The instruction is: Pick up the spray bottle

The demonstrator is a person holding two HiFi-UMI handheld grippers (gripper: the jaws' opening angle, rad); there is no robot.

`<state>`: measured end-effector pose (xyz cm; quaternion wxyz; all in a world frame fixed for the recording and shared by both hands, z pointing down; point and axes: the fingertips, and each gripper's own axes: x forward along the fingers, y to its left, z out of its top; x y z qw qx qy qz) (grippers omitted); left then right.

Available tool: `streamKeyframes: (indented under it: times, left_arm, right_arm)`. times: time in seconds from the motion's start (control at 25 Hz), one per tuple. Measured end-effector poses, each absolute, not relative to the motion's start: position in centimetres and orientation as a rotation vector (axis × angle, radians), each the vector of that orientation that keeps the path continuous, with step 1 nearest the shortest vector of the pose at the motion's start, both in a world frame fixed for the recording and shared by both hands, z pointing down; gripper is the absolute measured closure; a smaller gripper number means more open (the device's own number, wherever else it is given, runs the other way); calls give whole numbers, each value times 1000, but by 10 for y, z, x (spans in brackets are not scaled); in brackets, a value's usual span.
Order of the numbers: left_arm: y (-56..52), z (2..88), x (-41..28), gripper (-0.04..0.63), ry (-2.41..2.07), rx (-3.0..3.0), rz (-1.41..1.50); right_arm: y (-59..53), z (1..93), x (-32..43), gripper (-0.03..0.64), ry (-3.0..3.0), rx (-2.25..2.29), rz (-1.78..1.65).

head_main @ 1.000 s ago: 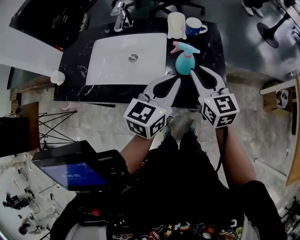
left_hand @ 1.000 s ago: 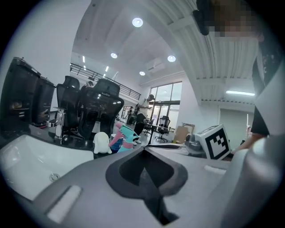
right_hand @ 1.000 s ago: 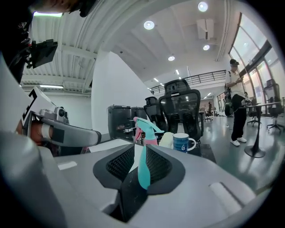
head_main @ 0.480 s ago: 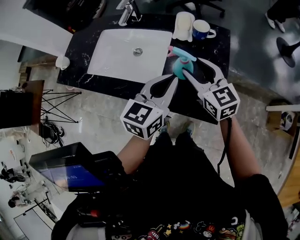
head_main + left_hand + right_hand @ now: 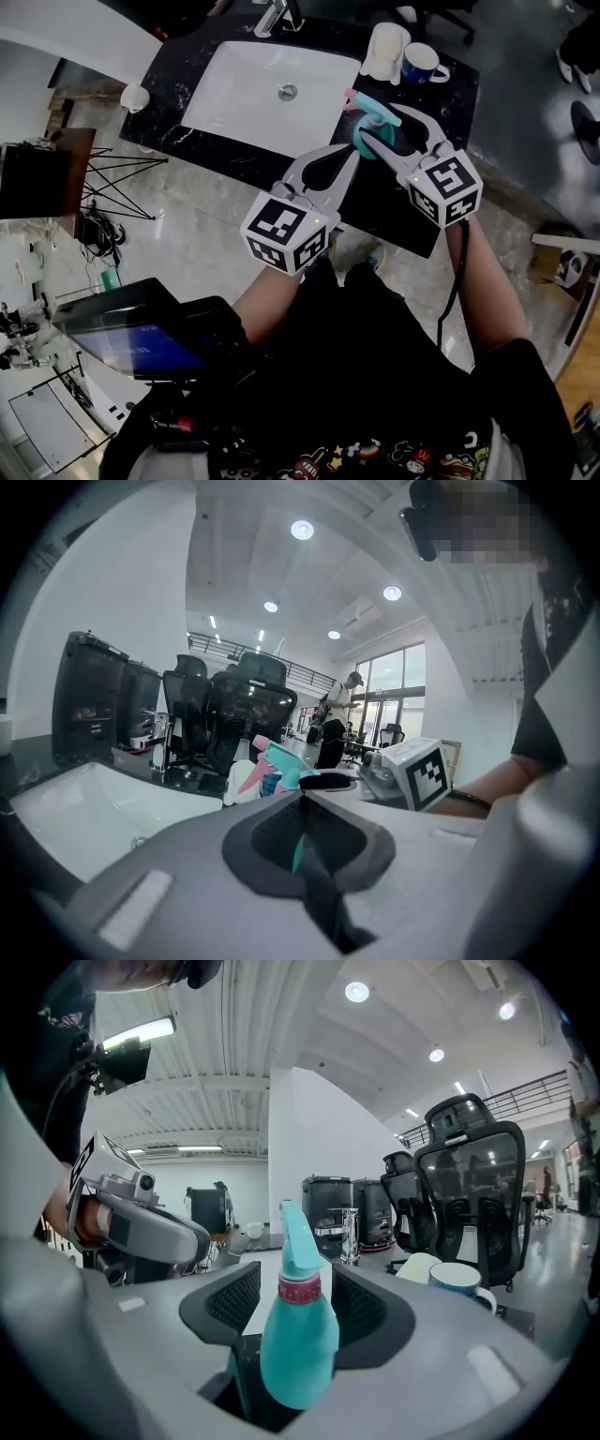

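Observation:
A teal spray bottle (image 5: pixel 367 111) with a pink trigger stands upright on the black marble counter (image 5: pixel 375 202), right of the sink. My right gripper (image 5: pixel 378 124) is open, one jaw on each side of the bottle. In the right gripper view the bottle (image 5: pixel 298 1344) sits deep between the jaws of the right gripper (image 5: pixel 297 1274), with a little room at the neck. My left gripper (image 5: pixel 349 155) is shut and empty, just left of the bottle over the counter's front. In the left gripper view, the bottle (image 5: pixel 281 761) shows beyond the closed tips of the left gripper (image 5: pixel 302 794).
A white sink (image 5: pixel 234 103) with a faucet (image 5: pixel 277 14) fills the counter's left part. Behind the bottle stand a blue mug (image 5: pixel 422 64) and a white object (image 5: pixel 386 52). A white cup (image 5: pixel 136 97) sits at the counter's left end. Office chairs stand beyond.
My right gripper has moved forward until the bottle stands between its jaws. The left gripper has stayed shut beside it. The head view has shifted slightly.

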<state>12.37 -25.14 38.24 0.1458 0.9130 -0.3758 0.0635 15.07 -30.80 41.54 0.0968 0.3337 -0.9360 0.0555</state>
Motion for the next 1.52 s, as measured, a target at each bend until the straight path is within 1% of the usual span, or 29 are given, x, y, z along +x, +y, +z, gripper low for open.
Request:
streamKeyframes:
  times: [0.16, 0.2, 0.28, 0.64, 1.16, 1.52]
  left_arm:
    - [-252, 384, 122, 595, -1078, 2628, 194]
    - [-252, 384, 121, 595, -1076, 2630, 195]
    - [-253, 384, 120, 595, -1073, 2631, 196]
    - [-253, 385, 116, 595, -1044, 2639, 184]
    - [-254, 373, 114, 595, -898, 2720, 184]
    - [-249, 358, 119, 595, -707, 2812, 176]
  right_arm:
    - [-311, 416, 150, 404, -2778, 990, 167]
    - [-311, 416, 150, 428, -2776, 997, 162]
    - [-312, 415, 150, 443, -2772, 1011, 153]
    - [-314, 407, 157, 454, -2736, 1151, 164]
    - [-299, 382, 179, 456, -2577, 1591, 181]
    - [-270, 357, 185, 457, -2450, 1844, 159]
